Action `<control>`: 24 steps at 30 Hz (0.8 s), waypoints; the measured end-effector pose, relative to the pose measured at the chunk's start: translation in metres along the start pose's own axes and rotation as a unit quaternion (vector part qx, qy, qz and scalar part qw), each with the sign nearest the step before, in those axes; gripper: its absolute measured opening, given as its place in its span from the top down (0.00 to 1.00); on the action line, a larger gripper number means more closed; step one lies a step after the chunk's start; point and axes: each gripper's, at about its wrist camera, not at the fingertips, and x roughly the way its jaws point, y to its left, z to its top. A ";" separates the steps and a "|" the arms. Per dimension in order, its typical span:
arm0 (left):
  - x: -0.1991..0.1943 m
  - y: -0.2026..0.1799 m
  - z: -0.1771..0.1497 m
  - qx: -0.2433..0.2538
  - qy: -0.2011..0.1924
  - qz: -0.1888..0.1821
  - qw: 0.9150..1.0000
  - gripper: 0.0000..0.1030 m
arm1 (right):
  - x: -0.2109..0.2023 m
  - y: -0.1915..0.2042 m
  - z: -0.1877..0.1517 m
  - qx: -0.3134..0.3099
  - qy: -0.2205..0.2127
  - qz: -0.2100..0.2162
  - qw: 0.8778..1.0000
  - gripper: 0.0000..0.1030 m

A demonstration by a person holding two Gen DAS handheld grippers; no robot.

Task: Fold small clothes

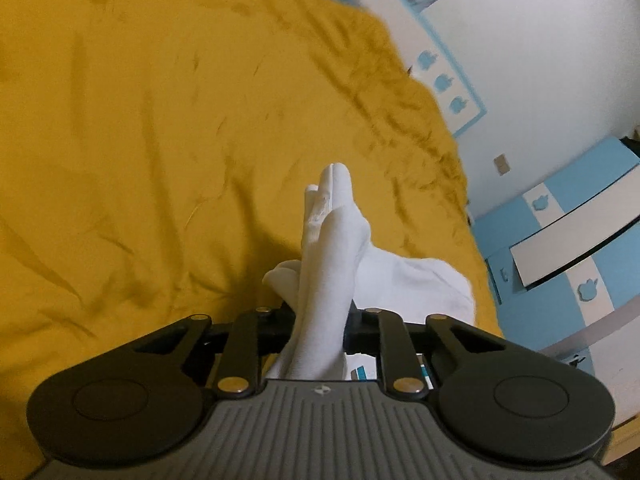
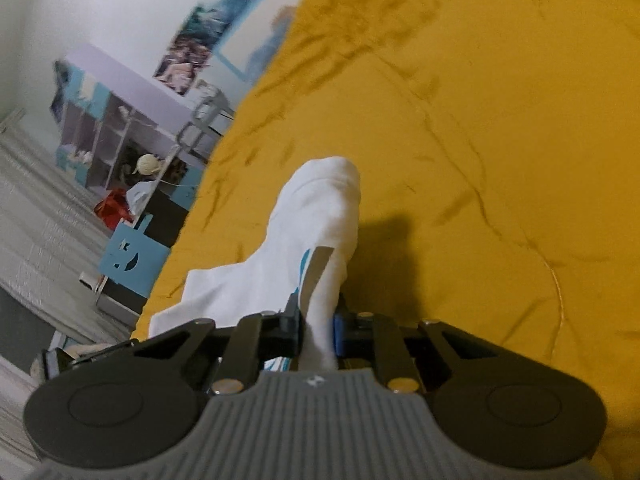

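Both ends of the white sock (image 1: 328,248) are pinched: the left hand-held gripper (image 1: 320,320) clamps one part, the right hand-held gripper (image 2: 316,328) another. From each, the fabric runs forward and drapes over the yellow bed cover (image 1: 140,120).

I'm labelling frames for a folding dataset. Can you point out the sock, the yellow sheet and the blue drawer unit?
sock (image 1: 332,256): left wrist view, on its white middle, ahead of the fingers.
yellow sheet (image 1: 140,120): left wrist view, on a bare wrinkled stretch.
blue drawer unit (image 1: 560,248): left wrist view, on its front panel.
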 end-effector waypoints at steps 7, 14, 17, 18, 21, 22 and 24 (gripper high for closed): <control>-0.079 -0.050 -0.021 0.026 -0.083 -0.028 0.996 0.80 | -0.071 0.065 -0.003 -0.079 -0.040 0.029 0.996 0.91; -0.152 -0.108 -0.059 0.074 -0.111 -0.062 0.989 0.80 | -0.173 0.101 -0.023 -0.125 -0.074 0.053 0.988 0.92; -0.177 -0.134 -0.080 0.094 -0.105 -0.070 0.988 0.80 | -0.223 0.107 -0.033 -0.136 -0.081 0.053 0.986 0.92; -0.182 -0.140 -0.085 0.098 -0.102 -0.072 0.987 0.80 | -0.239 0.109 -0.036 -0.137 -0.081 0.053 0.986 0.92; -0.197 -0.154 -0.103 0.109 -0.089 -0.080 0.987 0.80 | -0.281 0.111 -0.046 -0.142 -0.076 0.049 0.986 0.92; -0.201 -0.158 -0.109 0.112 -0.085 -0.083 0.987 0.80 | -0.297 0.110 -0.052 -0.141 -0.075 0.049 0.986 0.92; -0.208 -0.164 -0.122 0.119 -0.077 -0.089 0.986 0.80 | -0.323 0.105 -0.064 -0.135 -0.073 0.052 0.987 0.92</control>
